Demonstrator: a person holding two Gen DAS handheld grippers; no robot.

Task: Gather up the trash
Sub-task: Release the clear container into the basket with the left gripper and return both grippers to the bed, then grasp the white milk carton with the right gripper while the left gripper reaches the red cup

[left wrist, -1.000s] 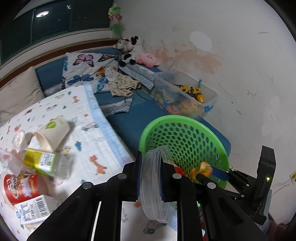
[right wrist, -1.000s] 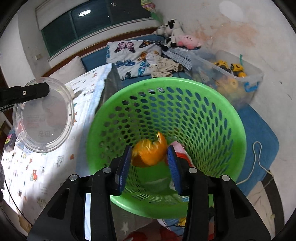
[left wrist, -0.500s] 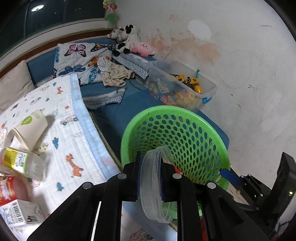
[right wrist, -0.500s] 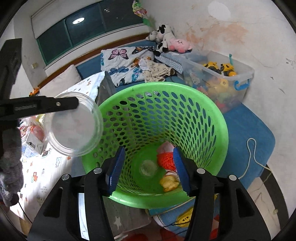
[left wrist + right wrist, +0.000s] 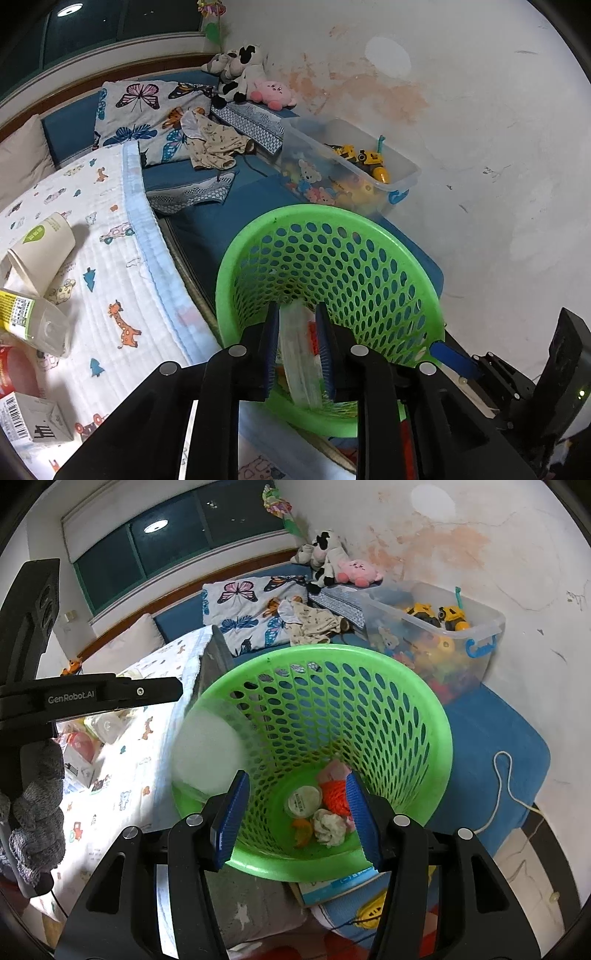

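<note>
The green perforated basket (image 5: 369,258) (image 5: 406,716) stands on the floor beside the bed. My left gripper (image 5: 297,350) hangs over its near rim with its jaws opening. The clear round plastic lid (image 5: 301,365) shows blurred between the pads, loose and dropping; in the right wrist view the lid (image 5: 207,749) is against the basket's inner wall, below the left gripper's finger (image 5: 110,694). My right gripper (image 5: 295,812) is open and empty above the basket. On the basket floor lie an orange peel (image 5: 303,830), crumpled tissue (image 5: 328,827), orange netting (image 5: 334,794) and a small round cap (image 5: 304,801).
On the animal-print blanket (image 5: 122,280) lie a paper cup (image 5: 40,247), a clear bottle (image 5: 33,321) and a small carton (image 5: 33,421). A clear toy bin (image 5: 351,173) sits behind the basket by the wall. A white cord (image 5: 506,786) trails on the blue mat.
The right gripper opened and the orange peel fell into the basket. The left gripper moved over the basket, and the clear lid has slipped down out of its grip.
</note>
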